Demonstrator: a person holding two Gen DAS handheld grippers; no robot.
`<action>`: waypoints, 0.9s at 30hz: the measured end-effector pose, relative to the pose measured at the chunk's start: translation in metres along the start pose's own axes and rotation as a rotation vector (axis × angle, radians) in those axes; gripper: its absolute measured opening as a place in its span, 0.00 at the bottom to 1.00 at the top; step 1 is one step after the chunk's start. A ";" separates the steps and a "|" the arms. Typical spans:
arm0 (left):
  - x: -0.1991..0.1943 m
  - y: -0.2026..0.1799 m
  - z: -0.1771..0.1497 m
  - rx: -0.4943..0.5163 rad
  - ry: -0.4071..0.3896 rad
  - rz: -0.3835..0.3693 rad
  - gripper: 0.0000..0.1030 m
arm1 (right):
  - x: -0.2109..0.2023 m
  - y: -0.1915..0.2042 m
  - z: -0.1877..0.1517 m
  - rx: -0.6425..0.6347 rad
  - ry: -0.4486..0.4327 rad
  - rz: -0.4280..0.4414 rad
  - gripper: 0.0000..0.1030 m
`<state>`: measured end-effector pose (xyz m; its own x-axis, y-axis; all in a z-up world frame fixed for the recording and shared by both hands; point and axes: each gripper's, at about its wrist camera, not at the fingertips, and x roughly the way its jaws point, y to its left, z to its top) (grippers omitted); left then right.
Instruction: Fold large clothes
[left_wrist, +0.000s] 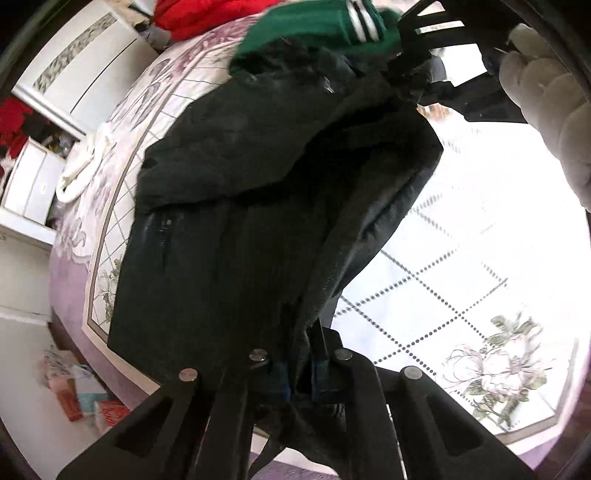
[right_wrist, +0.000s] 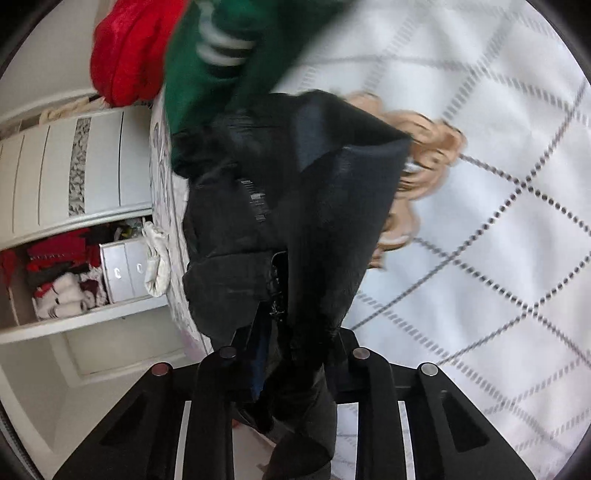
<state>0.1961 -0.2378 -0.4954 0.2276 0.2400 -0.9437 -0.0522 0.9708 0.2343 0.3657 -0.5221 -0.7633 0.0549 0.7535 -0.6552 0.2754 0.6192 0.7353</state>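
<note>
Both claws are busy with the black jacket (left_wrist: 236, 229) here, and it fills the middle of both views. Down at the bottom of the left wrist view, the left claw (left_wrist: 301, 360) is clenched on a bunched edge of the jacket, dark fabric packed between its fingers and spilling below them. The jacket stretches away from that grip, part of it lying on the bed (left_wrist: 461, 229), part lifted in a ridge that runs up toward the top right. Up there the right claw (left_wrist: 413, 79) shows from outside, with dark cloth gathered at its tips, and a white gloved hand (left_wrist: 546, 110) sits just behind it. Over to the right wrist view: the right claw (right_wrist: 291, 350) is clamped on a fold of jacket too, cloth running between the fingers and hanging below them, a zip line visible just ahead of the tips. The bed's cover is white with dotted grey diamond lines and a flower print (left_wrist: 495, 365) near one corner, with a purple border at the edge. Beyond the jacket lies a green garment (right_wrist: 207, 66) with white stripes, touching the jacket's far end, and past that a red one (right_wrist: 125, 59). A tan item (right_wrist: 424, 155) peeks out from behind the jacket on the bed; it is blurred, hard to say what it is. A white cloth (left_wrist: 85, 166) lies near the bed's edge, and beside the bed stands a white wardrobe (right_wrist: 92, 173), with red and white clothes on an open shelf (right_wrist: 62, 280).
</note>
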 end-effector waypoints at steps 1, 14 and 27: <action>-0.004 0.009 0.001 -0.007 -0.009 -0.010 0.03 | -0.003 0.014 0.004 -0.008 -0.002 -0.005 0.23; 0.001 0.204 0.012 -0.284 -0.053 -0.132 0.03 | 0.071 0.242 -0.030 -0.246 0.006 -0.156 0.20; 0.123 0.330 -0.029 -0.604 0.120 -0.340 0.10 | 0.287 0.320 -0.043 -0.356 0.175 -0.430 0.22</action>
<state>0.1783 0.1125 -0.5412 0.2206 -0.1125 -0.9689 -0.5359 0.8160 -0.2168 0.4287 -0.0985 -0.7090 -0.1582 0.4242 -0.8916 -0.1036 0.8909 0.4422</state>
